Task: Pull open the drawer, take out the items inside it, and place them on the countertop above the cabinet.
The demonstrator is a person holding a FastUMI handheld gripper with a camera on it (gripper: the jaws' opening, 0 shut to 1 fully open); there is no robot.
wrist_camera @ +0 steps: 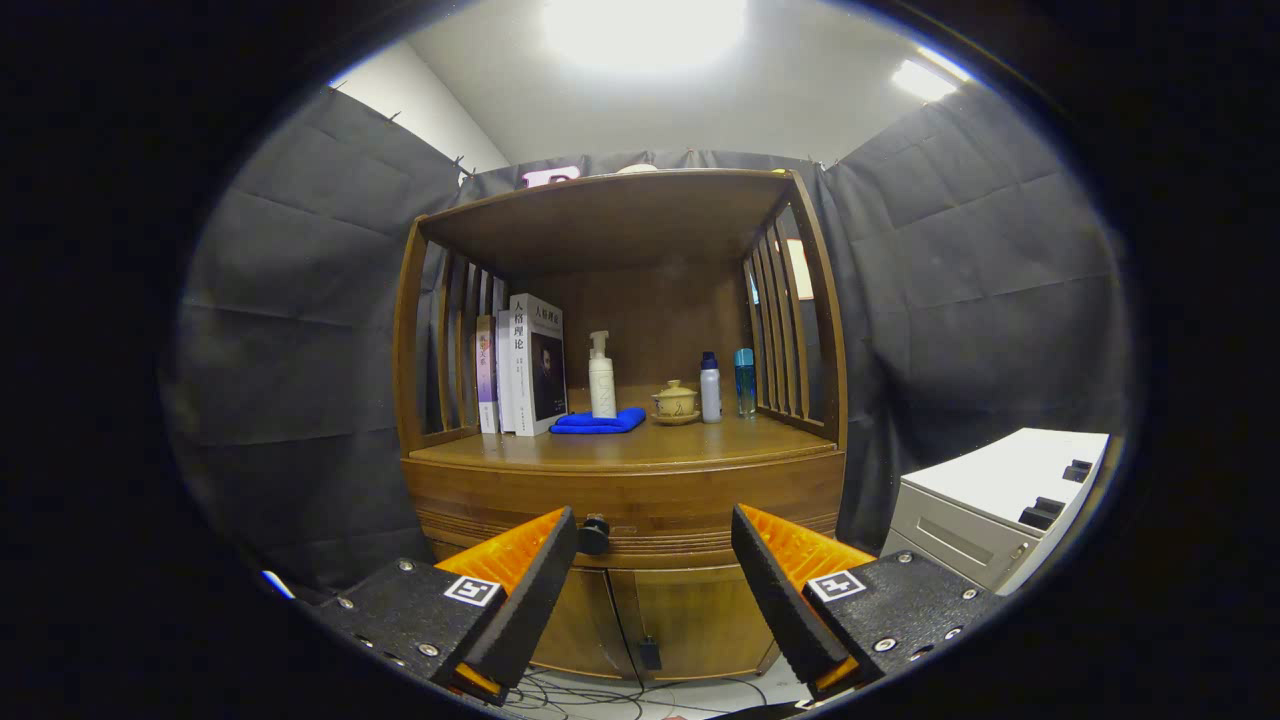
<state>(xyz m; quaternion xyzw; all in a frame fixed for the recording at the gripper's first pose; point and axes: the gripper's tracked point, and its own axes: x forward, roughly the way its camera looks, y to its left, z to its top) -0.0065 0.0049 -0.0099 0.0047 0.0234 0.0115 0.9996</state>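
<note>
Closed brown wooden drawer (640, 500) with ribbed lower edge and small dark round knob (594, 534), lying just beyond the spread gripper (655, 535) fingers, the knob beside the left fingertip; wooden countertop (640, 447) directly above.

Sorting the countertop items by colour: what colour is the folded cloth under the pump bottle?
Bright blue. The folded cloth shows best in the gripper view, beyond the open gripper.
</note>
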